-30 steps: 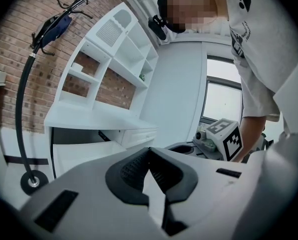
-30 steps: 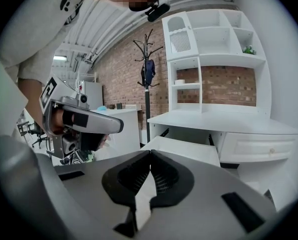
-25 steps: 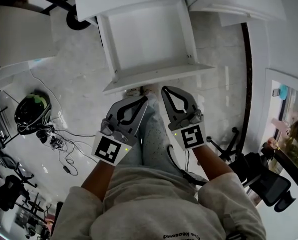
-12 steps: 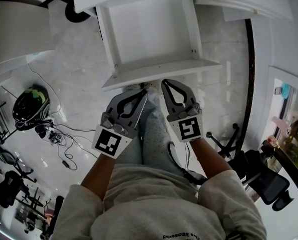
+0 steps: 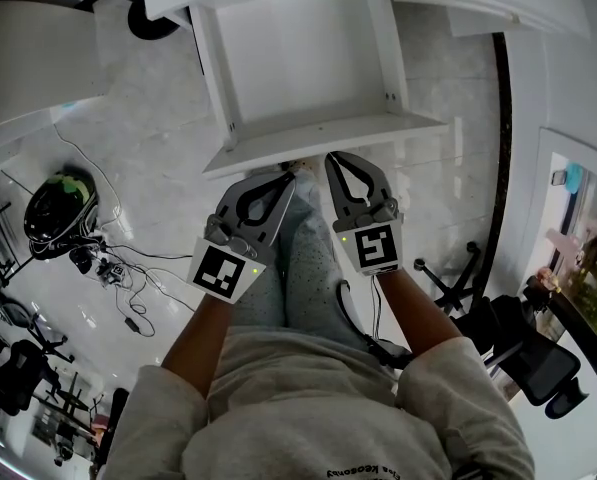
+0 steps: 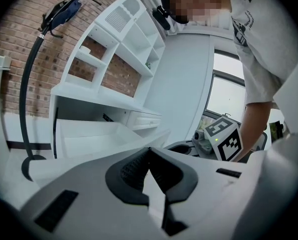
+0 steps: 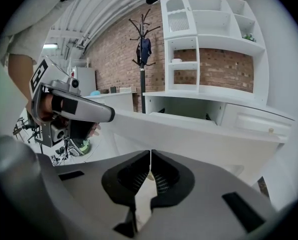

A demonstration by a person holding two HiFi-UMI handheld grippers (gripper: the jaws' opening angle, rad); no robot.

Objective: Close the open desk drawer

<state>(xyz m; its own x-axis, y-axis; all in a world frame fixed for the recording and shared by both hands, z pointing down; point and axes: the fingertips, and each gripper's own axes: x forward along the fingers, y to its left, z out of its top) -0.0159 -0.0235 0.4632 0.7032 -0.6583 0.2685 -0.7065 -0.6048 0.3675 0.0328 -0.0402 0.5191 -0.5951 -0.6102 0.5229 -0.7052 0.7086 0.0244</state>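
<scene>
both claws were closed, empty: left gripper (image 5: pixel 287 184) and right gripper (image 5: pixel 332 160) sat mid-frame, tips just below the drawer (image 5: pixel 318 140) front. the drawer stood open at upper centre, long axis top-to-bottom, front facing down-frame.

The left gripper (image 6: pixel 149 153) is seen with its jaws brought together and nothing held between them. Beyond them, a white drawer (image 6: pixel 89 134) is pulled out from the desk (image 6: pixel 96 95). A marker cube (image 6: pixel 223 140) is seen at the right.
</scene>
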